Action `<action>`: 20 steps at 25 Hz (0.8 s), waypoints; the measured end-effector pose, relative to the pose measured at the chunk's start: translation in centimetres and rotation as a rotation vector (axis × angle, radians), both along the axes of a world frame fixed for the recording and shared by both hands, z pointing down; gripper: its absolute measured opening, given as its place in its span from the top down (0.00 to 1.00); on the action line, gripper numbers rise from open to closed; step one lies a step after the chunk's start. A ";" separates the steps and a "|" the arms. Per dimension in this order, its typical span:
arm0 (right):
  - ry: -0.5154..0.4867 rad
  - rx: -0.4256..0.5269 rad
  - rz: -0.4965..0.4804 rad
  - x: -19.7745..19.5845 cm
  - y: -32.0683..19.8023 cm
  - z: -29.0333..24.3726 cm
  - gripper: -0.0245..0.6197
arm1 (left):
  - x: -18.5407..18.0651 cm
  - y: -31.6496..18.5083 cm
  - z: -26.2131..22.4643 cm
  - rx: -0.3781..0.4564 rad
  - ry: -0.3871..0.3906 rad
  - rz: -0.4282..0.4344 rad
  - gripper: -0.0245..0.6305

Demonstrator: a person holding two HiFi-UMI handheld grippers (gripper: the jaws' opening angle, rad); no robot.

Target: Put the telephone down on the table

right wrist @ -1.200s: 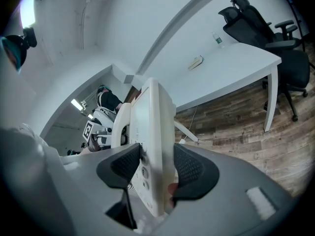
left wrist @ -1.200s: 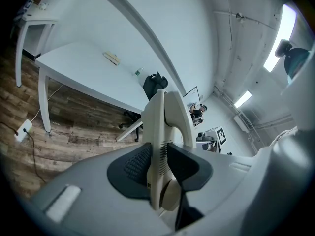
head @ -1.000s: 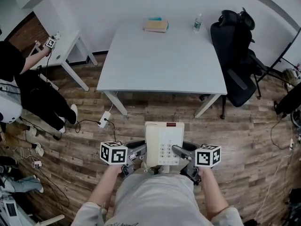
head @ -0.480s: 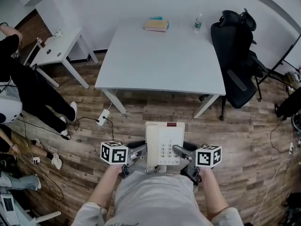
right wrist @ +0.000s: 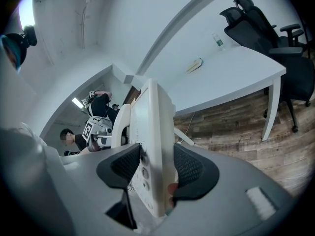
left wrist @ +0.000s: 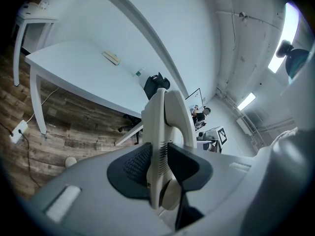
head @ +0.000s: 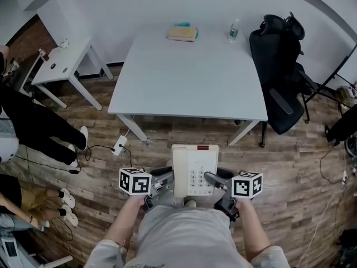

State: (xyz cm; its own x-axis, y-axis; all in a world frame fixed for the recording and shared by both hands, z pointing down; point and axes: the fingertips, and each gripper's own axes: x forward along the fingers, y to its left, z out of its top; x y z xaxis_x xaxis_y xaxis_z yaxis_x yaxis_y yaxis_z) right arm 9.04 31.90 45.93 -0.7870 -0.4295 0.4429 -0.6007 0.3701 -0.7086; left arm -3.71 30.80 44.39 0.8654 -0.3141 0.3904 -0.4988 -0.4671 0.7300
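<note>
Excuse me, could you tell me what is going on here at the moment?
A person holds a cream telephone between two handheld tools: the left tool is clamped on its left edge and the right tool on its right edge. The telephone is in the air over the wooden floor, short of the white table, so it has not been set down yet. A book and a water bottle sit at the table's far edge.

telephone (head: pixel 193 162) is showing smooth matt cream plastic | bench (head: pixel 189 77) is showing smooth matt white top | floor (head: pixel 290 166) is showing grained wood planks | fingers (left wrist: pixel 129 167) are showing black dimpled matt pads
</note>
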 end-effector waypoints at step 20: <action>0.005 -0.024 0.068 -2.2 -15.5 -0.3 0.61 | -2.1 -16.2 0.2 -0.034 0.011 0.057 0.78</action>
State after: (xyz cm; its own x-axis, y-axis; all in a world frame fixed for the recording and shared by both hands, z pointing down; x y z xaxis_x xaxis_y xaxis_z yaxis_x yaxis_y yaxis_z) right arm 6.79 16.43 45.66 -0.7542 -0.4708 0.4577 -0.6274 0.3113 -0.7137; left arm -5.86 14.63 44.57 0.8860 -0.2510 0.3899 -0.4637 -0.4694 0.7514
